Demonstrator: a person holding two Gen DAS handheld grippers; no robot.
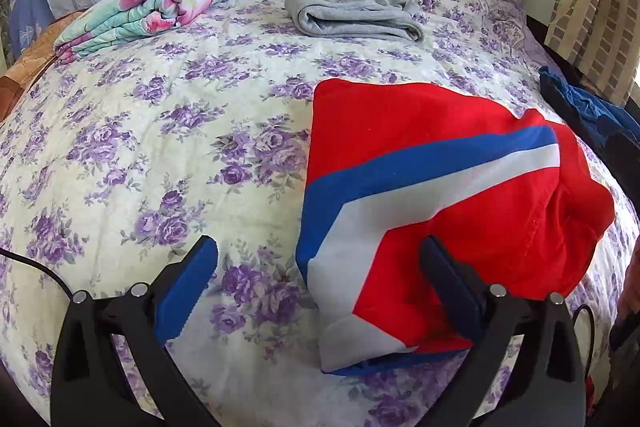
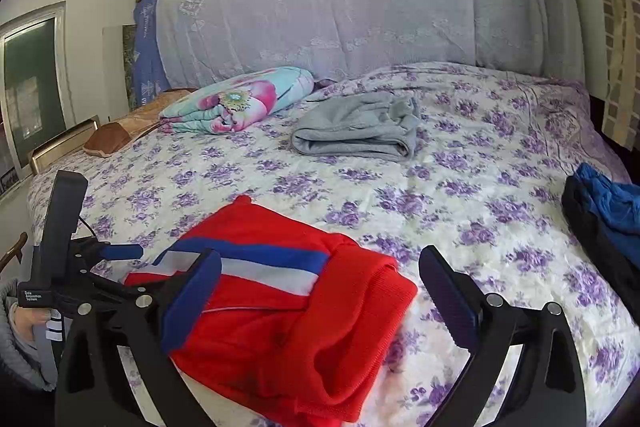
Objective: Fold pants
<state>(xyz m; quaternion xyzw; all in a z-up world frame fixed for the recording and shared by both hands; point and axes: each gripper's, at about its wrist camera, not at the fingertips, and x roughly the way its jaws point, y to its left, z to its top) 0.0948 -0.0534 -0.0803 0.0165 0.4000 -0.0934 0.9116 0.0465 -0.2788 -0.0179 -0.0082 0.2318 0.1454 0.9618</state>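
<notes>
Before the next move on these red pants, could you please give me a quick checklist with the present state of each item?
1. Left tool open: ok, holding nothing.
2. Right tool open: ok, holding nothing.
3. Red pants lying folded on the bedspread: ok, a compact bundle.
4. Fold neat: not ok, the cuffed end bulges and the edges sit unevenly.
5. Grey folded garment apart from the red pants: ok, bare bedspread between them.
6. Blue garment at the bed's edge waiting: cannot tell whether it is pants.
</notes>
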